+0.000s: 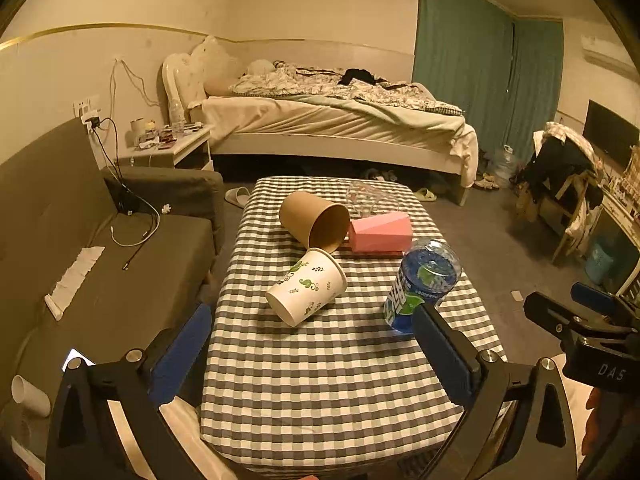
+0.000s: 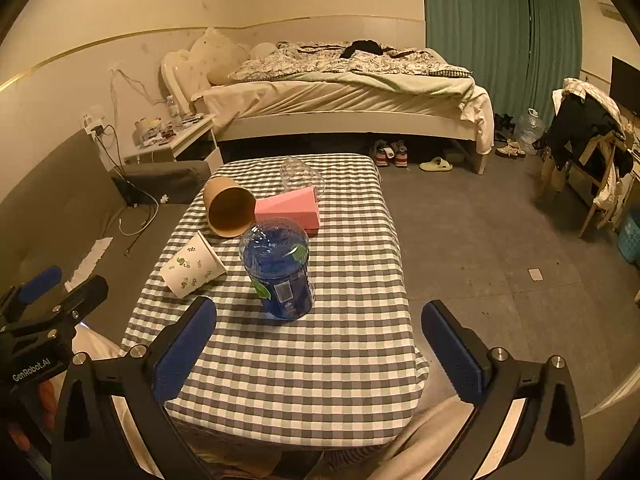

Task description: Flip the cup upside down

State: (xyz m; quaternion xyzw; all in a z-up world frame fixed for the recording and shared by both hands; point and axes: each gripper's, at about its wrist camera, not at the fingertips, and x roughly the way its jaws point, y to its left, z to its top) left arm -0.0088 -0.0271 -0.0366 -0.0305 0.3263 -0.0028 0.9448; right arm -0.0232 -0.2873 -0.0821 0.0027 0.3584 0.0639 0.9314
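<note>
I see both hand-held grippers, left [image 1: 316,344] and right [image 2: 320,344], wide open and holding nothing. The blue plastic cup [image 2: 280,268] stands on the checkered bench [image 2: 280,380], beside the white paper cup [image 1: 306,286] lying on its side.

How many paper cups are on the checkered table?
2. A brown paper cup lies on its side near the pink box, and a white cup with green leaves lies tipped just in front of it. The blue plastic cup isn't paper; it could hide something behind it.
</note>
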